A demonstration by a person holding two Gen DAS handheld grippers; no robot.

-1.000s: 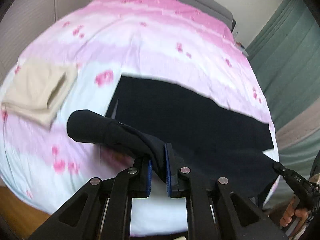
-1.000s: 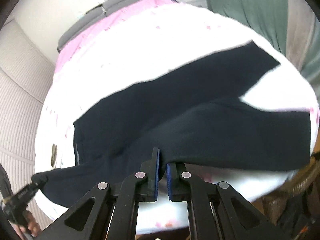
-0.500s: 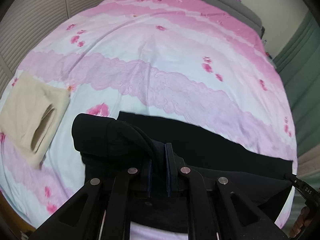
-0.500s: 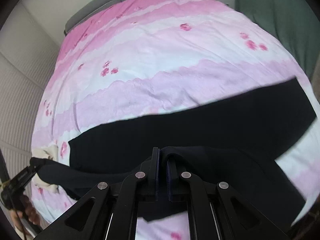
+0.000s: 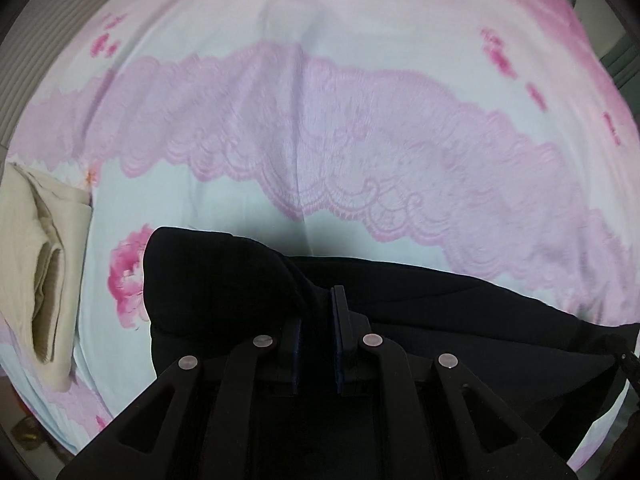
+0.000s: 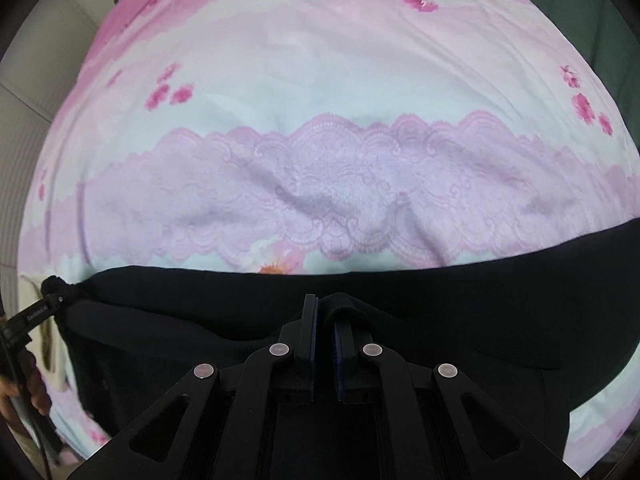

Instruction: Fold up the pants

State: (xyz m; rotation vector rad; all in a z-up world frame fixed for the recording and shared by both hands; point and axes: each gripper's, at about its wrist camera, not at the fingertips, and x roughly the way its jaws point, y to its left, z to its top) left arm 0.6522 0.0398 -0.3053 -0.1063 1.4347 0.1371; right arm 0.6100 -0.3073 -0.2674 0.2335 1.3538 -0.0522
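Note:
Black pants [image 5: 460, 304] lie across the near part of a pink and pale blue bedspread [image 5: 320, 120]. My left gripper [image 5: 320, 312] is shut on a bunched edge of the pants [image 5: 208, 276], which bulges up to the left of its fingers. In the right wrist view the pants [image 6: 500, 304] stretch as a dark band over the bedspread [image 6: 320, 80], doubled over themselves. My right gripper [image 6: 324, 320] is shut on a fold of the cloth that drapes over its right finger. The left gripper [image 6: 52, 288] shows at that view's left edge, still pinching the cloth.
A folded beige garment [image 5: 36, 264] lies on the bed to the left of the pants. A person's hand [image 6: 16, 396] holds the left tool at the left edge. A green curtain [image 6: 616, 28] hangs at the right; a pale wall [image 5: 24, 44] stands at the left.
Both grippers moved forward over the bed and sank lower, carrying the held edge of the pants across the part lying flat. The bedspread now fills most of each view.

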